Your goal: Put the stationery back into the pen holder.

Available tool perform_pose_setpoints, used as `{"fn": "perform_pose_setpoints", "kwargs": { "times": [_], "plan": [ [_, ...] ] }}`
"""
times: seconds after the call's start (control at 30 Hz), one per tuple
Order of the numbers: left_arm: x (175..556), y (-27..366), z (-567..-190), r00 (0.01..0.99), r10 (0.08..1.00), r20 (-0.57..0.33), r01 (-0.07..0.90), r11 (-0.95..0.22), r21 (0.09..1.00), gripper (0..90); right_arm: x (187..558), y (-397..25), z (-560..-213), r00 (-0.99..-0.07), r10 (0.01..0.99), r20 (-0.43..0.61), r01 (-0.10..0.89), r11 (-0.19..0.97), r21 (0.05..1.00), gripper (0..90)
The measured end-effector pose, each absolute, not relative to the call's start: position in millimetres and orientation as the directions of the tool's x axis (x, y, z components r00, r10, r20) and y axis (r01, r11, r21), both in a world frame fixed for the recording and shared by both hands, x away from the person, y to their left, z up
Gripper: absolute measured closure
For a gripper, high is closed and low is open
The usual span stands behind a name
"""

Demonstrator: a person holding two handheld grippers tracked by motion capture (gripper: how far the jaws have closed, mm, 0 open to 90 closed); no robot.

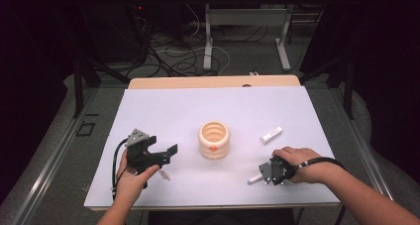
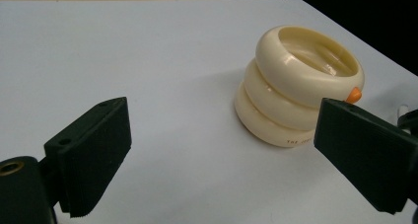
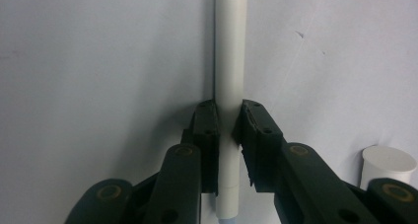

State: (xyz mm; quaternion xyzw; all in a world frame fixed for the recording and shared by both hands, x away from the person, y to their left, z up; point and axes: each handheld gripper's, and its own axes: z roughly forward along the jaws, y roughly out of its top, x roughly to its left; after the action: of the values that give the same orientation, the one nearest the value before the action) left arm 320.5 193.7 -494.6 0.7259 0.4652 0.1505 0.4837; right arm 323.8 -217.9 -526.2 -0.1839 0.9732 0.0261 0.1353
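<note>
My right gripper [image 3: 227, 128] clamps a white tube; my left gripper [image 2: 222, 160] hangs open over bare table.

From the fingers outward: in the right gripper view both black jaws press against the white tube [image 3: 229, 61], which runs straight on past them along the white tabletop [image 1: 163, 116], and a short white cylinder [image 3: 388, 166] stands just beside the right jaw. In the high view that hand [image 1: 297, 164] rests at the near right. My left jaws stand wide apart, nothing between them, aimed at the cream ringed holder [image 2: 296, 91] (orange nub on its side) at the table's middle. A small white cap [image 1: 271, 135] lies farther right.
</note>
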Motion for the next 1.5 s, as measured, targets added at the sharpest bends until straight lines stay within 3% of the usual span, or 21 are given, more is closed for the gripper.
{"fn": "perform_pose_setpoints", "kwargs": {
  "times": [0.57, 0.63, 0.73, 0.93, 1.1, 1.13, 1.23, 1.3, 1.33, 1.5],
  "plan": [
    [321, 192, -495, 0.518, 0.822, -0.234, 0.532, -0.096, 0.841, 7.6, 323, -217, -519, -0.897, -0.314, -0.311, -0.34, 0.94, 0.032, 78.5],
    [321, 192, -495, 0.518, 0.823, -0.233, 0.532, -0.097, 0.841, 7.6, 323, -218, -520, -0.894, -0.29, -0.341, -0.338, 0.937, 0.087, 78.5],
    [321, 192, -495, 0.519, 0.822, -0.232, 0.532, -0.098, 0.841, 7.6, 322, -216, -514, -0.91, -0.266, -0.319, -0.307, 0.948, 0.086, 78.6],
    [320, 192, -495, 0.519, 0.823, -0.229, 0.527, -0.098, 0.844, 7.8, 324, -214, -507, -0.912, -0.212, -0.351, -0.288, 0.941, 0.18, 78.6],
    [321, 191, -495, 0.523, 0.823, -0.223, 0.526, -0.105, 0.844, 7.8, 324, -214, -501, -0.928, -0.119, -0.352, -0.223, 0.936, 0.273, 78.6],
    [321, 190, -495, 0.523, 0.823, -0.224, 0.523, -0.103, 0.846, 7.8, 326, -213, -495, -0.938, -0.136, -0.318, -0.218, 0.947, 0.237, 78.5],
    [321, 189, -495, 0.526, 0.82, -0.225, 0.522, -0.103, 0.847, 8.0, 327, -211, -493, -0.94, -0.074, -0.333, -0.194, 0.919, 0.342, 78.6],
    [321, 190, -494, 0.526, 0.822, -0.219, 0.519, -0.106, 0.848, 8.2, 326, -210, -485, -0.954, -0.064, -0.294, -0.159, 0.936, 0.314, 78.6],
    [321, 190, -494, 0.526, 0.822, -0.219, 0.518, -0.105, 0.849, 8.3, 326, -209, -489, -0.946, -0.027, -0.322, -0.16, 0.904, 0.396, 78.6],
    [320, 190, -494, 0.523, 0.823, -0.221, 0.52, -0.103, 0.848, 9.2, 326, -204, -483, -0.951, 0.037, -0.307, -0.119, 0.873, 0.474, 78.5]
  ]
}}
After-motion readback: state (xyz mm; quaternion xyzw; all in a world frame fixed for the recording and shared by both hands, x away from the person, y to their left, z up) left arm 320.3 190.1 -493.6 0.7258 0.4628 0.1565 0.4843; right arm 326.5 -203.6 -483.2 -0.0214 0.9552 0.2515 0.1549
